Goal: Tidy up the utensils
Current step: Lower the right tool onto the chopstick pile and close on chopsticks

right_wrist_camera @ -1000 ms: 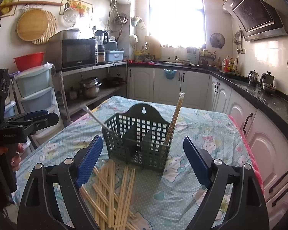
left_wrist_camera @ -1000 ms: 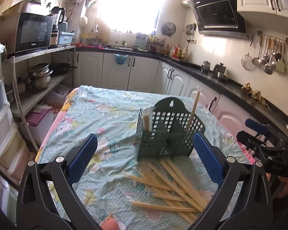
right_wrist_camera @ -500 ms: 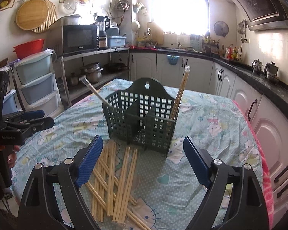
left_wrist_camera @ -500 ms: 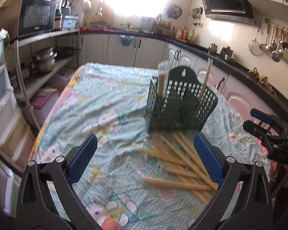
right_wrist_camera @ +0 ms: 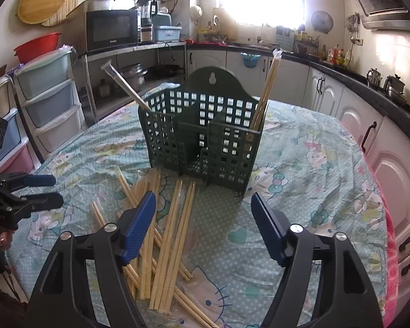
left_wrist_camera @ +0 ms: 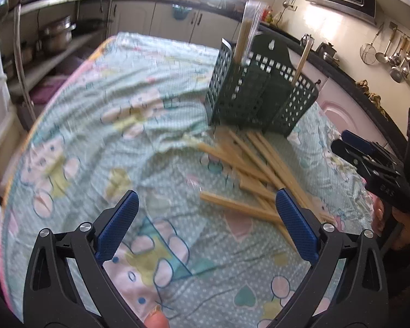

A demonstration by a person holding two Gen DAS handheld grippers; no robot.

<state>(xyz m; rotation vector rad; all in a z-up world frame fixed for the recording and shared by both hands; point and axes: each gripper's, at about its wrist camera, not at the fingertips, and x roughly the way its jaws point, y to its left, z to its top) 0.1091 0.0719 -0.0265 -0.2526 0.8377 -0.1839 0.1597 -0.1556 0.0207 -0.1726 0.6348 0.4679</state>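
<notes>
A dark green slotted utensil basket stands upright on the table. It holds two wrapped chopstick pairs, one in the left compartment and one in the right. Several more wrapped chopstick pairs lie scattered on the cloth in front of it. My left gripper is open above the cloth, its right finger over the pile's near end. My right gripper hangs over the pile with its jaws closing and nothing between the pads. Each gripper shows at the edge of the other view: right gripper, left gripper.
The table wears a pale green cartoon-print cloth. Plastic drawers and a shelf with a microwave stand to the left. White cabinets under a black counter run along the right. A fingertip shows at the bottom edge.
Both grippers have sunk toward the table and tipped downward, so the chopstick pile looks closer. The right gripper's jaws stand narrower than before. The left stays wide.
</notes>
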